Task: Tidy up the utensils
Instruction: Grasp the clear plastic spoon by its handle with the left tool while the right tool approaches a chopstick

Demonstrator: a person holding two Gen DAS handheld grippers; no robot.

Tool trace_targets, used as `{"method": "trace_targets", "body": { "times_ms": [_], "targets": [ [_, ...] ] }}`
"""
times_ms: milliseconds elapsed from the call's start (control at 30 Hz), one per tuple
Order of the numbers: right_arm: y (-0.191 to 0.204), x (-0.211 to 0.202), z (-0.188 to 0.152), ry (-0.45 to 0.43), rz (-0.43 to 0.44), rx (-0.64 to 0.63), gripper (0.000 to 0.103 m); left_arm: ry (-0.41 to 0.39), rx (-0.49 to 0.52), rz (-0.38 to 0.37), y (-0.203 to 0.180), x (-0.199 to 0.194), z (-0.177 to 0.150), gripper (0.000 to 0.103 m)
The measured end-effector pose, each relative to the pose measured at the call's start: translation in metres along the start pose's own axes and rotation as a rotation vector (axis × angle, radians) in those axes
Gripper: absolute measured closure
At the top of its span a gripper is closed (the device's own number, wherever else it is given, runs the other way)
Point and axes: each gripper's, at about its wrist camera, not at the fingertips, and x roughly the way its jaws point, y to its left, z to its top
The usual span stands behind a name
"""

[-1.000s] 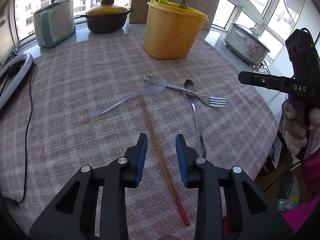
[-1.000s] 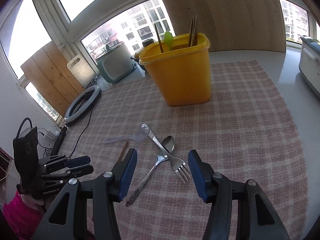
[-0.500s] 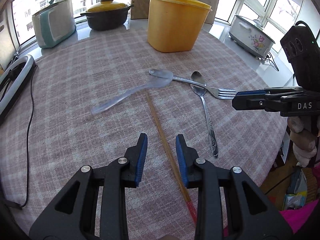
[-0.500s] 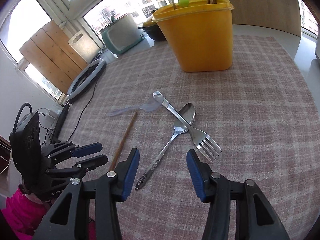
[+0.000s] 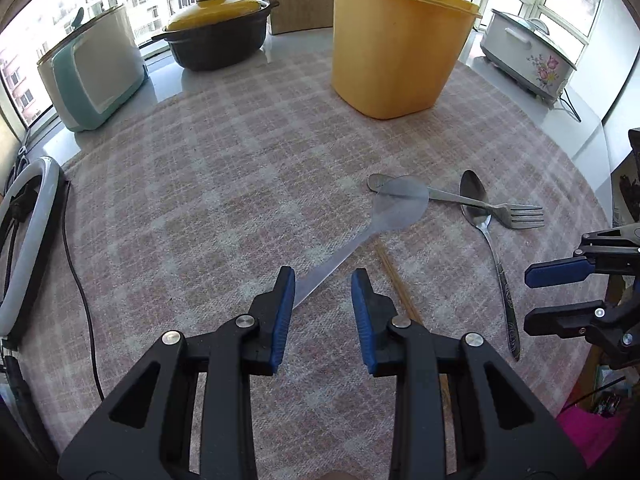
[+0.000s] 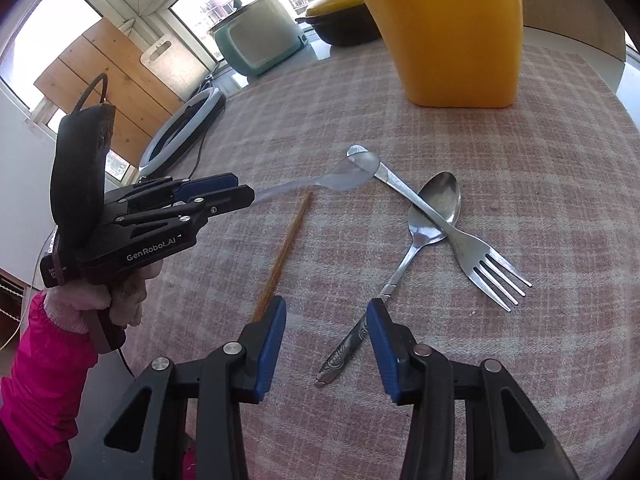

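Left tool (image 5: 323,280) part open, straddling handle of clear plastic spoon (image 5: 394,206); pads not seen pressing on it. Right tool (image 6: 326,318) part open, jaws just been closing, metal spoon (image 6: 434,208) handle end between them, untouched. Fork (image 6: 472,246) lying across metal spoon ahead of right tool. Chopstick (image 6: 286,246) beside its left finger. Yellow holder (image 6: 452,36) well ahead on worktop (image 6: 560,160).

"GenRobot.AI" in white on left tool (image 6: 236,192) body
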Motion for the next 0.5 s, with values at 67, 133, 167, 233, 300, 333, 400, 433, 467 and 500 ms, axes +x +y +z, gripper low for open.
{"method": "trace_targets", "body": {
  "times_ms": [67, 133, 167, 233, 300, 333, 400, 433, 467, 500],
  "targets": [
    [0.0, 0.0, -0.001, 0.003, -0.004, -0.001, 0.058, 0.026, 0.053, 0.011, -0.006, 0.006, 0.003, 0.075],
    [-0.001, -0.001, -0.002, 0.006, -0.007, 0.001, 0.058, 0.044, 0.082, 0.024, -0.008, 0.012, 0.005, 0.075],
    [-0.001, -0.001, -0.002, 0.008, -0.007, 0.002, 0.058, 0.049, 0.088, 0.025, -0.007, 0.014, 0.006, 0.075],
    [0.0, -0.002, -0.002, 0.01, -0.007, 0.002, 0.059, 0.061, 0.099, 0.03, -0.006, 0.019, 0.008, 0.075],
    [0.001, -0.002, -0.001, 0.012, -0.005, 0.002, 0.059, 0.071, 0.107, 0.033, -0.005, 0.023, 0.008, 0.075],
    [0.001, -0.001, -0.001, 0.013, -0.004, 0.002, 0.059, 0.075, 0.105, 0.026, -0.005, 0.023, 0.005, 0.077],
    [0.004, 0.001, 0.0, 0.018, -0.003, -0.001, 0.059, 0.069, 0.088, 0.01, -0.001, 0.022, 0.004, 0.084],
    [0.006, 0.002, 0.001, 0.022, -0.004, -0.004, 0.06, 0.067, 0.078, 0.012, 0.0, 0.022, 0.003, 0.087],
    [0.007, 0.004, 0.002, 0.027, -0.004, -0.007, 0.061, 0.065, 0.067, 0.015, 0.003, 0.02, 0.001, 0.09],
    [0.009, 0.006, 0.003, 0.033, -0.005, -0.01, 0.061, 0.065, 0.052, 0.013, 0.006, 0.02, 0.0, 0.091]
  ]
}}
